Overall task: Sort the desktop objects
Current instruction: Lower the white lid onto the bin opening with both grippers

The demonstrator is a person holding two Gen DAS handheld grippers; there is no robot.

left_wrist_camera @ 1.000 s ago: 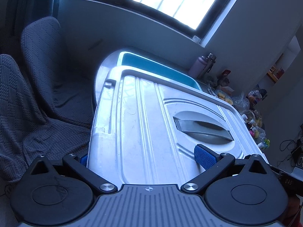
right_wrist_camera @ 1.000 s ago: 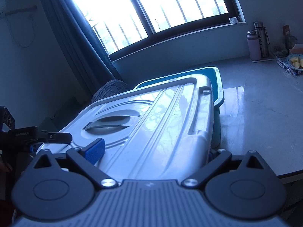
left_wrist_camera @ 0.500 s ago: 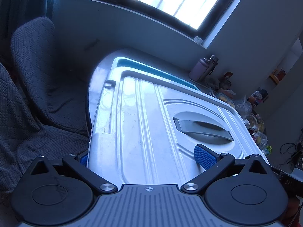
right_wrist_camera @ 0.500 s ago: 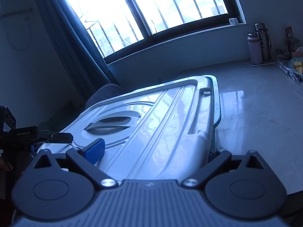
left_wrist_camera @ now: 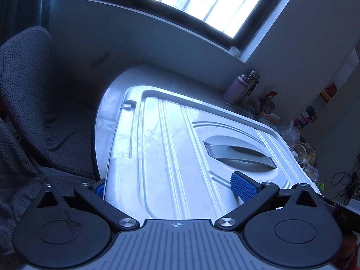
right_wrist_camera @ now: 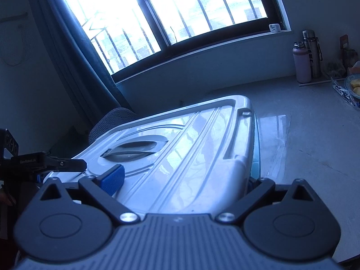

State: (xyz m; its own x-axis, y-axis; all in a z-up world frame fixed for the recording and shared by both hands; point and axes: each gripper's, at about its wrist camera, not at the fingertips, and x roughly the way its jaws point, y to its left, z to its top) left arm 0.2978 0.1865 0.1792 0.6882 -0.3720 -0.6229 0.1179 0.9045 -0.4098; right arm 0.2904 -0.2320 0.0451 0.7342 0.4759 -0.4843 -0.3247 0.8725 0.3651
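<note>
A white plastic box lid (left_wrist_camera: pixel 171 148) with a grey recessed handle (left_wrist_camera: pixel 240 155) fills the left wrist view; it also shows in the right wrist view (right_wrist_camera: pixel 186 148). My left gripper (left_wrist_camera: pixel 167 185) is shut on the lid's near edge, one blue pad (left_wrist_camera: pixel 241 185) on top and the other under the rim. My right gripper (right_wrist_camera: pixel 182 180) is shut on the lid's other near corner, with a blue pad (right_wrist_camera: pixel 113 178) on top. The lid lies almost flat over a teal storage box, of which only a sliver (right_wrist_camera: pixel 255 164) shows at the right.
The box stands on a grey round table (right_wrist_camera: pixel 303 139). Two bottles (right_wrist_camera: pixel 307 56) and a fruit bowl (right_wrist_camera: pixel 353 85) stand at the far right, with bags and clutter (left_wrist_camera: pixel 299 141) beyond. A grey covered chair (left_wrist_camera: pixel 29 103) is left of the table. A barred window (right_wrist_camera: pixel 180 11) lies ahead.
Both grippers have lowered the lid onto the teal box. The open teal rim, seen beyond the lid a second ago, is now covered.
</note>
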